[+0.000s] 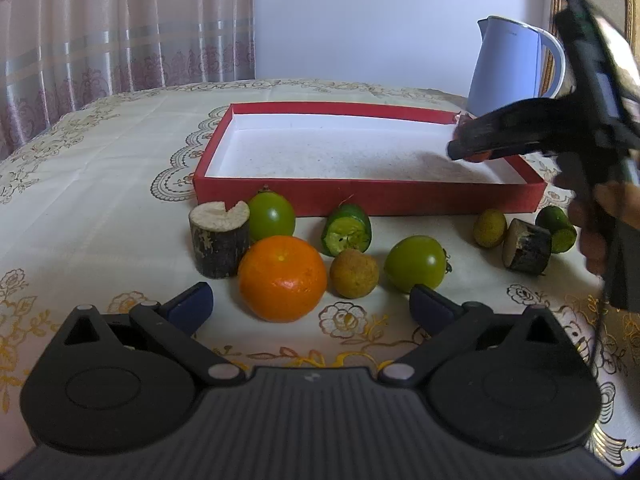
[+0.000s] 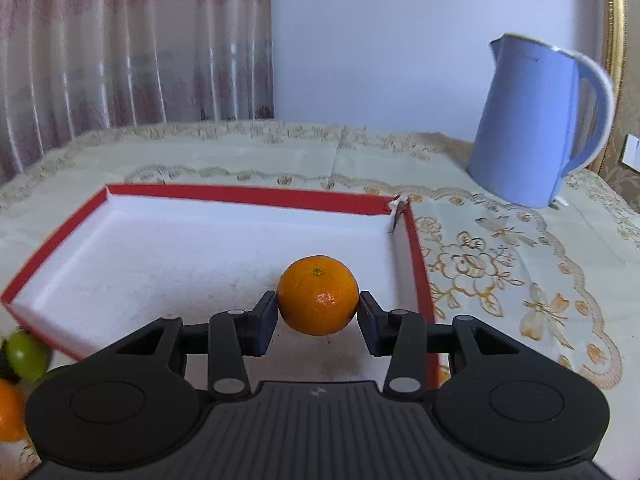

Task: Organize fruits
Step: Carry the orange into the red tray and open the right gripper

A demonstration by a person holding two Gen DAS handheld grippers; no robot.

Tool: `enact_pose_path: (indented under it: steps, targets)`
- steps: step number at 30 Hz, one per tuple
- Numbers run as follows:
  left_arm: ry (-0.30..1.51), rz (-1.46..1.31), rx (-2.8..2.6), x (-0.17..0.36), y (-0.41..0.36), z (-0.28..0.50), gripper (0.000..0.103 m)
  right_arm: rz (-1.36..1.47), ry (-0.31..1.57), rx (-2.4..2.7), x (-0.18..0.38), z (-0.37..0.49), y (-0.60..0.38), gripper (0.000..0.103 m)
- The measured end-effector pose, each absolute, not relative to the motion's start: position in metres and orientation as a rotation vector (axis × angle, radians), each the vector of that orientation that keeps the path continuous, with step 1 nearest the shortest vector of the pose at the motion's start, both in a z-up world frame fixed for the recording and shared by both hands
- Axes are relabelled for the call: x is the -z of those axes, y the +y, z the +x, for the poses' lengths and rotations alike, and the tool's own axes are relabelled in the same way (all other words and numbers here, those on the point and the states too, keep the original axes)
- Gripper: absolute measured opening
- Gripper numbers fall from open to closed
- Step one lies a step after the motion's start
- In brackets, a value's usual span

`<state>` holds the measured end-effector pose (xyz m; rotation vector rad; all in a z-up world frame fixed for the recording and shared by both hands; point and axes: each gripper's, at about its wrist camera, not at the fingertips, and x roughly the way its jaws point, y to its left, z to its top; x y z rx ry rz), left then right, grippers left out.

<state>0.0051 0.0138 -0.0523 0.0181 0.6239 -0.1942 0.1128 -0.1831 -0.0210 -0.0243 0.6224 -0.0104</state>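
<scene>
A red tray (image 1: 360,196) with a white floor lies on the table; it also shows in the right wrist view (image 2: 240,195). My right gripper (image 2: 318,312) is shut on an orange (image 2: 318,294) and holds it above the tray's right end; it shows in the left wrist view (image 1: 472,148) over that corner. My left gripper (image 1: 310,304) is open and empty, just short of a second orange (image 1: 283,278). In front of the tray lie two green tomatoes (image 1: 271,216) (image 1: 416,263), two cut green pieces (image 1: 347,235) (image 1: 558,228), two brownish round fruits (image 1: 354,273) (image 1: 490,228) and two wood stubs (image 1: 219,242) (image 1: 527,246).
A blue kettle (image 2: 536,128) stands at the back right of the table, also in the left wrist view (image 1: 512,68). A patterned cloth (image 1: 100,160) covers the table. A curtain (image 1: 120,24) hangs behind on the left.
</scene>
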Motion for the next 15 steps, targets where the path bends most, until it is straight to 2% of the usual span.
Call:
enact_pose_path:
  steps: [15]
  targets:
    - [0.625, 0.023, 0.192, 0.052, 0.013, 0.007, 0.103, -0.049, 0.704, 0.016, 0.031, 0.133, -0.174, 0.045]
